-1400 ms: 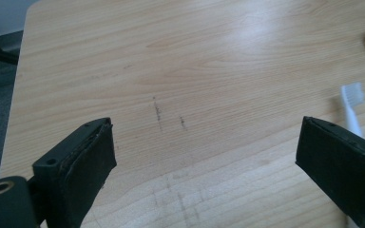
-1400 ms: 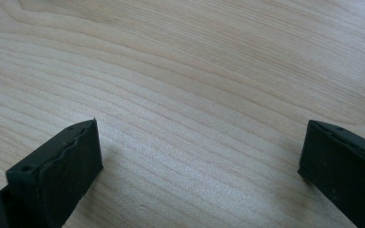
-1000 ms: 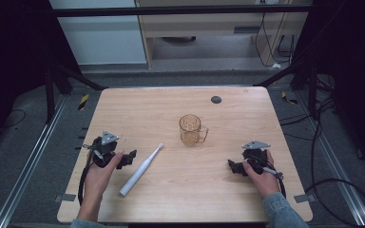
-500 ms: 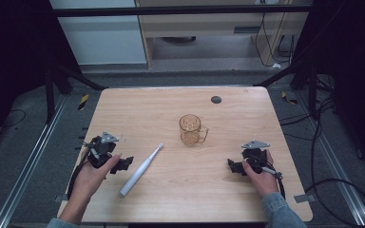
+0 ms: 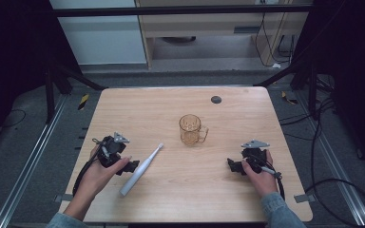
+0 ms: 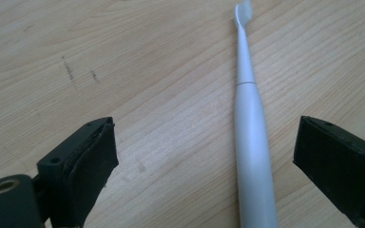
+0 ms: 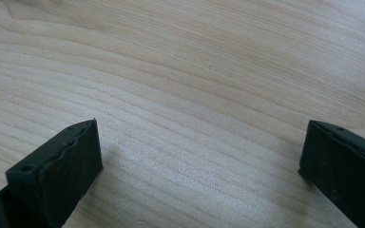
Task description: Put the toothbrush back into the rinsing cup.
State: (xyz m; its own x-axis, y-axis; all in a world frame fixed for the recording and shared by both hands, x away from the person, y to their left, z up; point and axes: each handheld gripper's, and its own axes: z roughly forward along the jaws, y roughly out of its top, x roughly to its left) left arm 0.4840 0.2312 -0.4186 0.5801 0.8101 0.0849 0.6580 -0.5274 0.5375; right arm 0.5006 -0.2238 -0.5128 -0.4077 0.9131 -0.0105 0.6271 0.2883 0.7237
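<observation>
A white electric toothbrush (image 5: 140, 164) lies flat on the wooden table (image 5: 171, 199), brush head pointing toward the far right. My left gripper (image 5: 132, 166) hovers at its handle end, open. In the left gripper view the toothbrush (image 6: 249, 128) runs between the two wide-apart jaws, nearer the right one, and neither pad touches it. A clear amber glass mug (image 5: 191, 130) stands upright mid-table. My right gripper (image 5: 232, 166) rests low at the right side, open, with bare wood between its jaws (image 7: 199, 156).
A small dark round disc (image 5: 216, 99) sits near the far edge of the table. Cables trail from both grippers off the front edge. Dark frame struts and floor cables surround the table.
My left gripper has shifted a little toward the toothbrush handle and turned slightly. The right gripper, toothbrush and mug stay where they were.
</observation>
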